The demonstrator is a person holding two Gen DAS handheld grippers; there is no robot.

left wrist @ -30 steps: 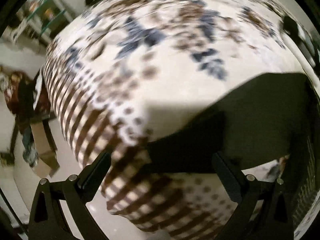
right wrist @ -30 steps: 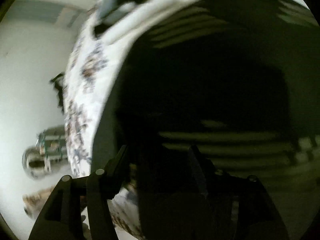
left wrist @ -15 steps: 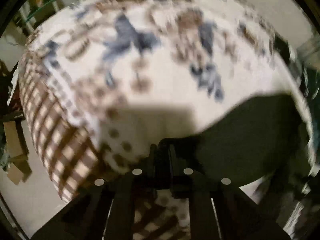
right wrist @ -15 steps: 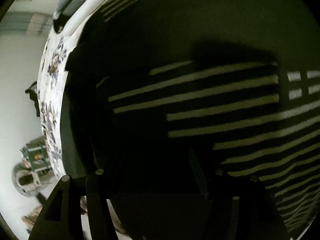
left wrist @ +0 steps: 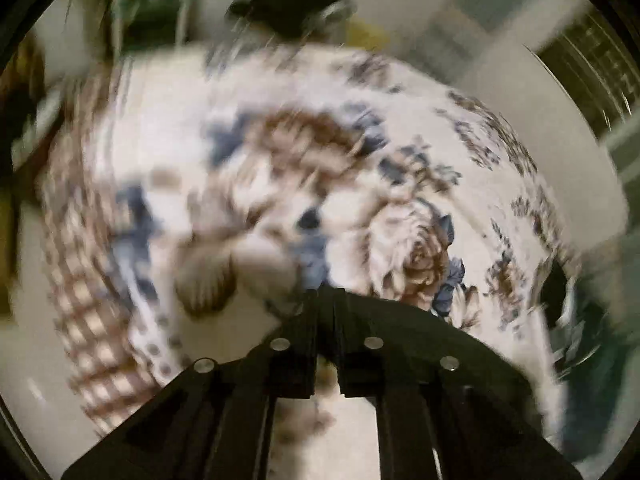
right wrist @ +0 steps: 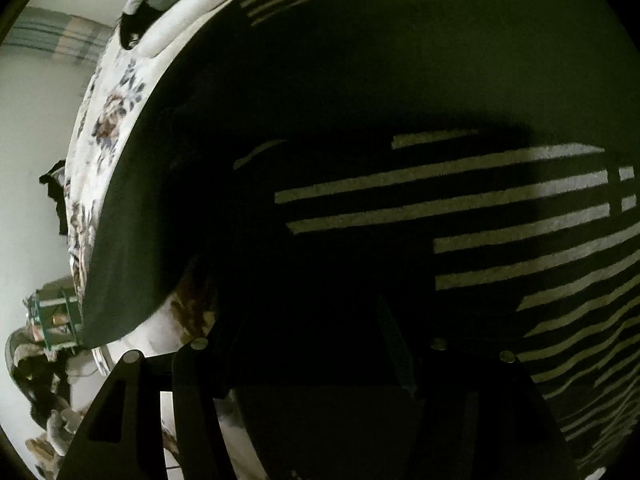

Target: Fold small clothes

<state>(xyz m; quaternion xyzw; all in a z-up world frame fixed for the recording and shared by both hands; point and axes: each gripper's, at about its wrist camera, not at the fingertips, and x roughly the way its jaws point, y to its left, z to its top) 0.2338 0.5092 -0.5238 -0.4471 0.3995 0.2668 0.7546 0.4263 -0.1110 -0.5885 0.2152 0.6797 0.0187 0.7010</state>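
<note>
A dark garment with pale stripes [right wrist: 400,128] lies spread over a floral bed cover [right wrist: 108,120] and fills most of the right wrist view. My right gripper [right wrist: 304,320] is low over it with its jaws apart; the dark fabric lies between and under them. In the blurred left wrist view my left gripper [left wrist: 326,300] is shut, and a dark edge of the garment [left wrist: 400,320] curves away from its tips to the right, over the floral cover [left wrist: 280,184].
The bed's left edge [left wrist: 80,280] drops to a pale floor. A dark item [left wrist: 292,4] lies at the far edge of the bed. A green shelf unit [right wrist: 56,316] and a clothes heap [right wrist: 36,392] stand off the bed to the left.
My left gripper closed on the garment's dark edge and has swung up and across the bed with it; the view is now blurred. My right gripper stayed low over the striped fabric.
</note>
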